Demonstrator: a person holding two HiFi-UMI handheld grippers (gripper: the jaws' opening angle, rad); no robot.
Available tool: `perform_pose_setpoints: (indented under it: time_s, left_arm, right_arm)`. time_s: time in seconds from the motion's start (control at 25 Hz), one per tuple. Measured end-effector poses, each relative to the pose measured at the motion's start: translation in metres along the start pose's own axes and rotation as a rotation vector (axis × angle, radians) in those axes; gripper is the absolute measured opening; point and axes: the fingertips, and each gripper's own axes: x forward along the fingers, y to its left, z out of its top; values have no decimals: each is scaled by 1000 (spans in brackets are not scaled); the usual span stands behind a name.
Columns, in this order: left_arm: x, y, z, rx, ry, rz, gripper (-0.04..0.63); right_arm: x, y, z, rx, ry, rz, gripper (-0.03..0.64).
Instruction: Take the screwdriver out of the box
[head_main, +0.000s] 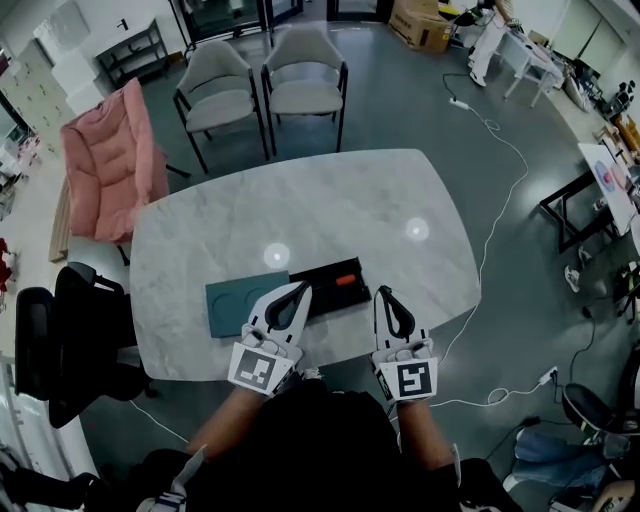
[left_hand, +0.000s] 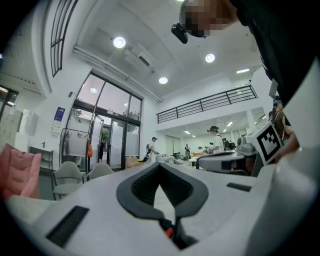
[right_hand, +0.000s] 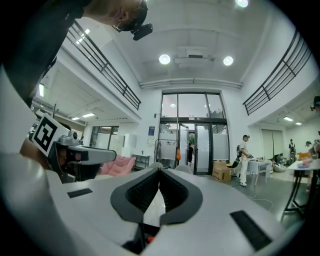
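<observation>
A long black box (head_main: 325, 287) lies open on the white marble table (head_main: 300, 210), near its front edge. In the box's right end rests the screwdriver (head_main: 345, 281) with an orange-red handle. A teal lid (head_main: 240, 303) lies flat just left of the box. My left gripper (head_main: 303, 288) is shut and empty, its tips over the near left part of the box. Just right of the box, my right gripper (head_main: 382, 292) is also shut and holds nothing. In the left gripper view the left gripper (left_hand: 160, 165) points level at the room. The right gripper (right_hand: 159, 170) does the same in its own view.
Two grey chairs (head_main: 262, 82) stand at the table's far side and a pink padded chair (head_main: 108, 160) at its left. A black office chair (head_main: 70, 335) is close on my near left. Cables (head_main: 500, 210) run over the floor to the right.
</observation>
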Motion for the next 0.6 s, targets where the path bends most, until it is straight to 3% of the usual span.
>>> perform_pose_setpoints:
  time_s: [0.24, 0.44, 0.6]
  left_arm:
    - [-2, 33, -4, -6, -23, 18, 5]
    - [-1, 41, -19, -61, 46, 51, 5]
    - [0, 51, -25, -75, 53, 86, 5]
  right_arm:
    - [29, 13, -10, -19, 35, 34, 25]
    - [52, 18, -21, -36, 72, 109, 23]
    - [67, 15, -30, 0, 81, 142, 23]
